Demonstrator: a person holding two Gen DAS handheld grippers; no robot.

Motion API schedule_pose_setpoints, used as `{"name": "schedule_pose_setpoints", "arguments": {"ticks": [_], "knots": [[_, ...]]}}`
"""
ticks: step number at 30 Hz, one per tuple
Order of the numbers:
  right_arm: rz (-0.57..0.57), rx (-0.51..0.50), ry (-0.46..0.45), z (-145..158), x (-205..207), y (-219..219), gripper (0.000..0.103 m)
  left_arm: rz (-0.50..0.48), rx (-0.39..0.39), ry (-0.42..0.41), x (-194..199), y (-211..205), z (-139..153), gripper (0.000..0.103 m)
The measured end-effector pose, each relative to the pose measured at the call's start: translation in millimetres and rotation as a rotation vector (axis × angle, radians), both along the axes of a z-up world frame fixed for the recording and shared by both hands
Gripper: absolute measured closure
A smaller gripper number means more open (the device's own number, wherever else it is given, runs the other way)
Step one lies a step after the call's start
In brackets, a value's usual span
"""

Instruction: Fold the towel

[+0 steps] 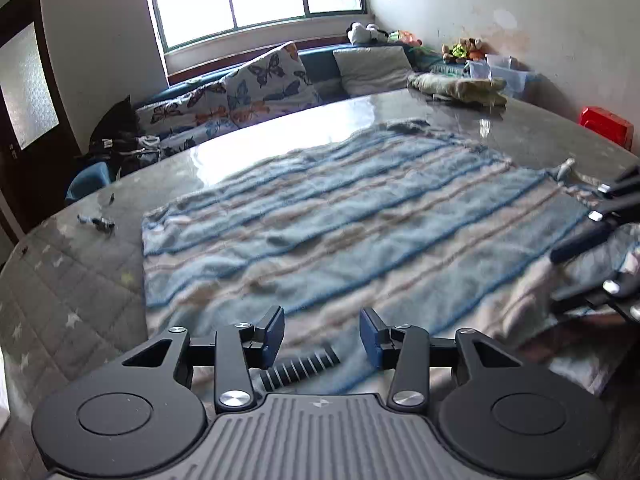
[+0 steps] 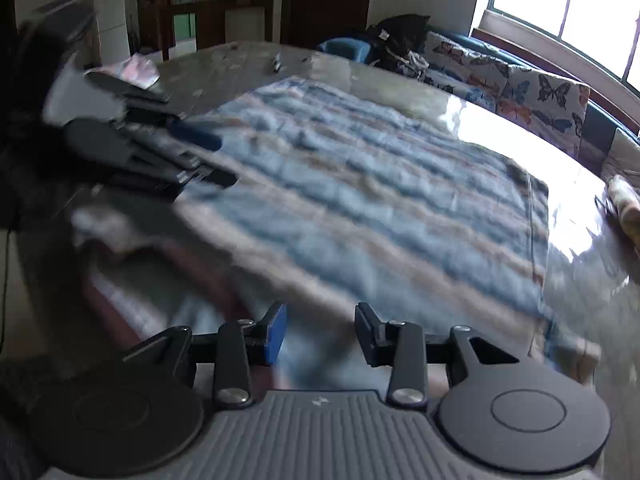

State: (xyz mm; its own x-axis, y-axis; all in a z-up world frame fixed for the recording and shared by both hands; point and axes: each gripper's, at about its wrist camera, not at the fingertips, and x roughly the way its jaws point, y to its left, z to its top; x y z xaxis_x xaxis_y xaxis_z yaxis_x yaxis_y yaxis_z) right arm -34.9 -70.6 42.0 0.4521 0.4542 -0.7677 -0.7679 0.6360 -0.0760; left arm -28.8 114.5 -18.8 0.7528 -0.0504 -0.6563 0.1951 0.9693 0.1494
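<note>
A blue, beige and white striped towel [image 1: 320, 216] [image 2: 360, 200] lies spread flat on the glossy grey table [image 1: 280, 136]. My left gripper [image 1: 322, 320] hovers over its near edge. The jaws stand apart and only towel surface shows in the gap. My right gripper [image 2: 320, 316] is also open above the near edge, in a blurred view. Each gripper shows in the other's view: the right gripper [image 1: 560, 276] over the towel's right side, the left gripper [image 2: 226, 160] over its left side. The towel's near right part looks rumpled.
A folded beige cloth [image 1: 460, 88] lies at the table's far side, with a red box [image 1: 606, 126] at far right. Small dark bits [image 1: 98, 222] sit left of the towel. A sofa with butterfly cushions [image 1: 256, 80] runs behind the table under the window.
</note>
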Motion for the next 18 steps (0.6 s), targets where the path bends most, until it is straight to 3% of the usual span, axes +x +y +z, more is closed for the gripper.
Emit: {"name": "schedule_pose_setpoints", "arguments": {"ticks": [4,7,10,18], "knots": [[0.015,-0.014,0.005,2,-26,-9,0.066,0.018,-0.012,0.002,0,5,2,0.058],[0.048,-0.018,-0.039,8,-41,-2,0.066,0.011,-0.039,-0.001,7,7,9,0.058],[0.097,-0.004,-0.089,11,-45,16,0.067,0.032,-0.073,0.038,21,14,10,0.058],[0.284,-0.043,-0.180,-2,-54,72,0.073,0.039,-0.077,0.076,29,26,9,0.058]]}}
